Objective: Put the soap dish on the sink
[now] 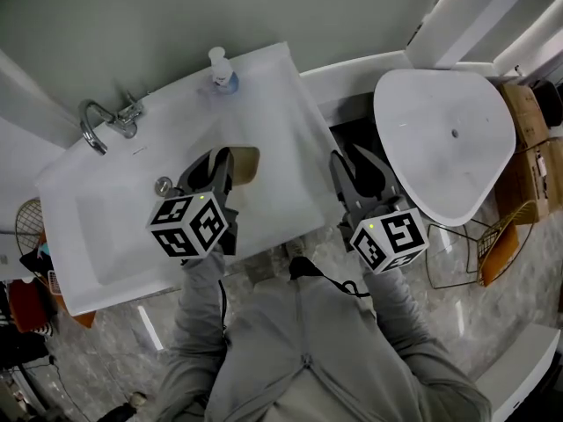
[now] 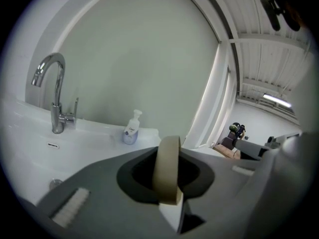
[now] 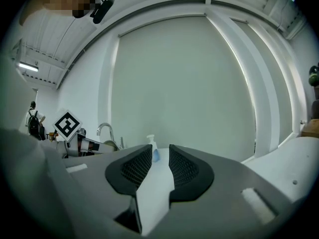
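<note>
The soap dish (image 1: 246, 163) is a tan, shallow dish, and my left gripper (image 1: 225, 163) is shut on it, holding it above the white sink (image 1: 273, 95) near the basin's right side. In the left gripper view the dish (image 2: 168, 168) stands edge-on, pinched between the two grey jaws. My right gripper (image 1: 356, 172) hovers to the right of the sink's edge. Its jaws are open with a narrow gap (image 3: 160, 167) and nothing between them.
A chrome tap (image 1: 98, 127) and a pump soap bottle (image 1: 222, 70) stand at the back of the sink, with a drain plug (image 1: 164, 185) in the basin. A white rounded tabletop (image 1: 444, 126) lies to the right, beside a cardboard box (image 1: 528, 112) and a wire chair (image 1: 493, 249).
</note>
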A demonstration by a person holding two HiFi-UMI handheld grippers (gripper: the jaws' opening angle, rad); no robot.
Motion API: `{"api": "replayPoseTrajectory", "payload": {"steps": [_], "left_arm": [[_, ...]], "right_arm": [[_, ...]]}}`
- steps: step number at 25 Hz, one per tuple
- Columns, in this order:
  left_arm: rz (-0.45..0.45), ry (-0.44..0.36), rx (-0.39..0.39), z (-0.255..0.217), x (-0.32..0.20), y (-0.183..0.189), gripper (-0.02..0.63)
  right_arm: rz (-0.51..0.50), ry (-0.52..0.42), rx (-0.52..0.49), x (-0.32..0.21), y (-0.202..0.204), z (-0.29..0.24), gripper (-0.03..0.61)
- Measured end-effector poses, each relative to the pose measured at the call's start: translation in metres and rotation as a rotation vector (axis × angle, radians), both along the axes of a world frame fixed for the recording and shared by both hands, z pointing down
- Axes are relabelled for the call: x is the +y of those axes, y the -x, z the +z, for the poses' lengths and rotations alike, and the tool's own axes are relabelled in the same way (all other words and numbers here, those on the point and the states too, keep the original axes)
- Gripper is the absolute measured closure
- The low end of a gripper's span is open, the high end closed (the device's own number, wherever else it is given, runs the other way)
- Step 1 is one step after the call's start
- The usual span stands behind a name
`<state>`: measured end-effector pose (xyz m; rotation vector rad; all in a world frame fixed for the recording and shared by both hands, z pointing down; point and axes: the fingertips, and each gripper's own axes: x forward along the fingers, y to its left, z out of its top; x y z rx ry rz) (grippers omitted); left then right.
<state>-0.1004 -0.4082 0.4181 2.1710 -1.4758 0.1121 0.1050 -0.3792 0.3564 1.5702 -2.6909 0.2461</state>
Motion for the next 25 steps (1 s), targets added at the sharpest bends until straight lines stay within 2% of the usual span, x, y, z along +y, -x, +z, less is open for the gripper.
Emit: {"api": "replayPoseTrajectory", "payload": {"steps": [15,25], "left_arm": [[0.055,0.119,0.030,0.064,-0.081,-0.048,0.518],[0.075,0.215,0.046,0.099,-0.109,-0.064,0.518]], "right_arm": [[0.030,0.051,0.005,-0.047,-0.024,0.023,0.492],[0.044,0.068,0.004,-0.063,-0.030,0.031,0.492]]}}
